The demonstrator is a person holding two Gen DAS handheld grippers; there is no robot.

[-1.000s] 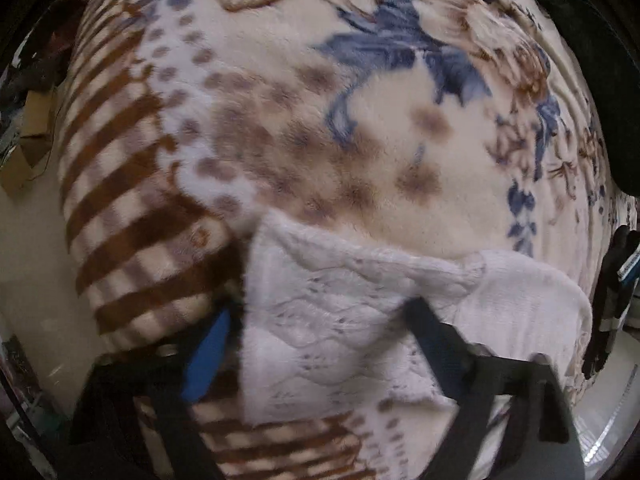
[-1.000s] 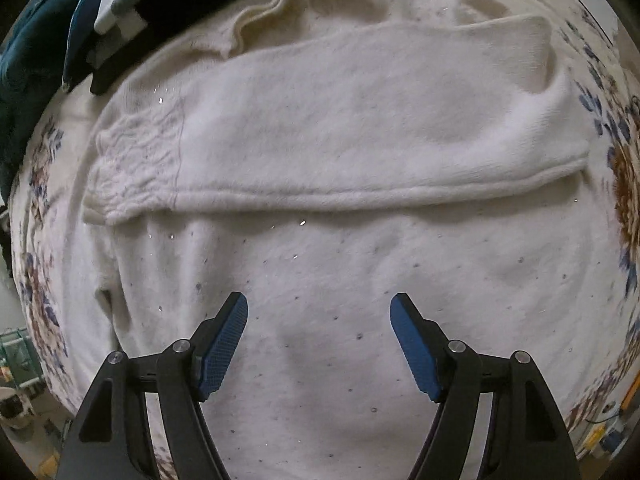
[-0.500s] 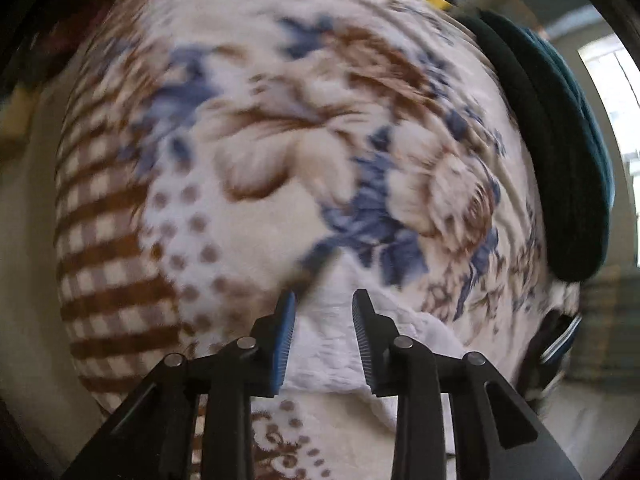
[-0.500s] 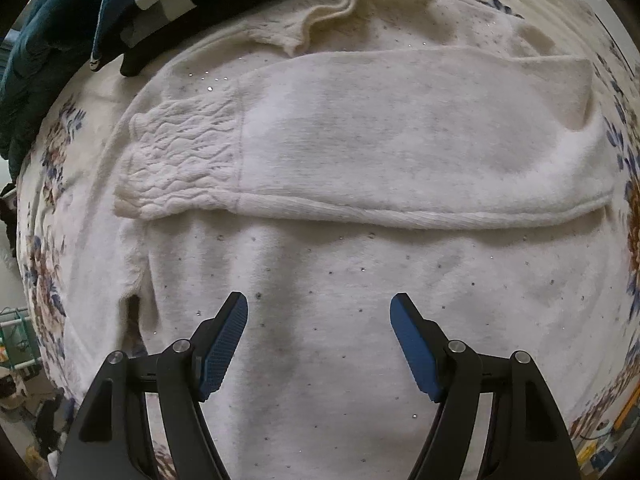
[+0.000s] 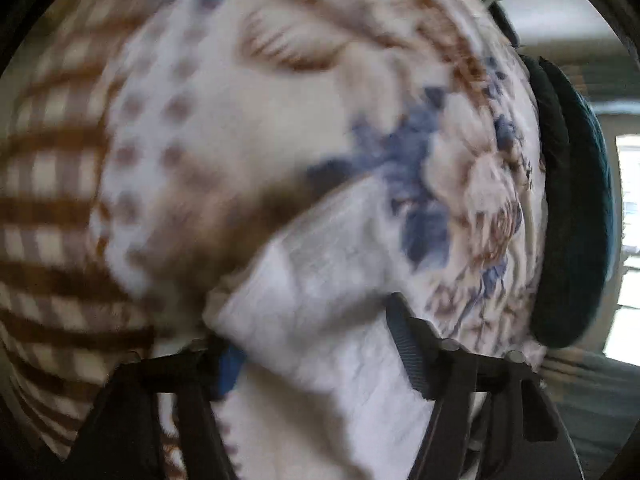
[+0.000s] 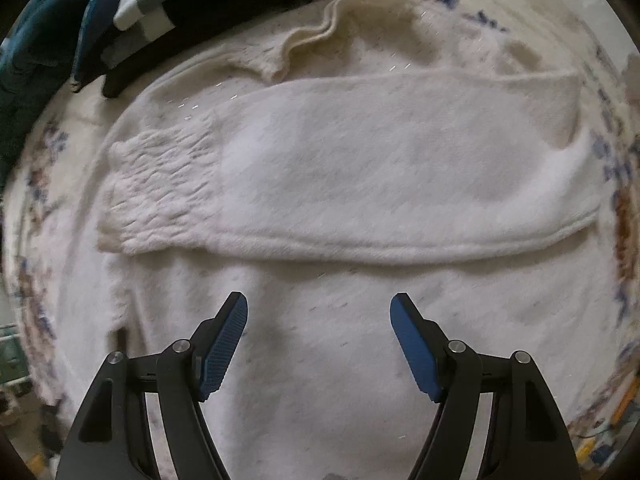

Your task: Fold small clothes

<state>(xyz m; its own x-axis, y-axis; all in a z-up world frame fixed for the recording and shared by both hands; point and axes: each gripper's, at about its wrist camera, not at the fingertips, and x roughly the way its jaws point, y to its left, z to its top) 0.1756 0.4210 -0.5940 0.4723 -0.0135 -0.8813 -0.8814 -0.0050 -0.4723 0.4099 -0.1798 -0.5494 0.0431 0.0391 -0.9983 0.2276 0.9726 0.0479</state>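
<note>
Left tongs [image 5: 320, 344] closed further; sweater cuff [image 5: 320, 304] bunched between.

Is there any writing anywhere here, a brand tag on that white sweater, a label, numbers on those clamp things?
None can be read. The white sweater shows no tag or print, the patterned blanket bears only flowers and stripes, and the right gripper and left gripper carry no markings; the left view is blurred.

1. Sweater [image 6: 360, 184]: cream white, with a textured knit cuff at 9 o'clock.
2. Blanket [image 5: 224, 128]: cream, with brown stripes at 9 o'clock, brown dots, blue and brown flowers.
3. Clothes pile [image 6: 132, 12]: teal, grey, white, black.
4. Pads [image 6: 222, 350]: blue.
</note>
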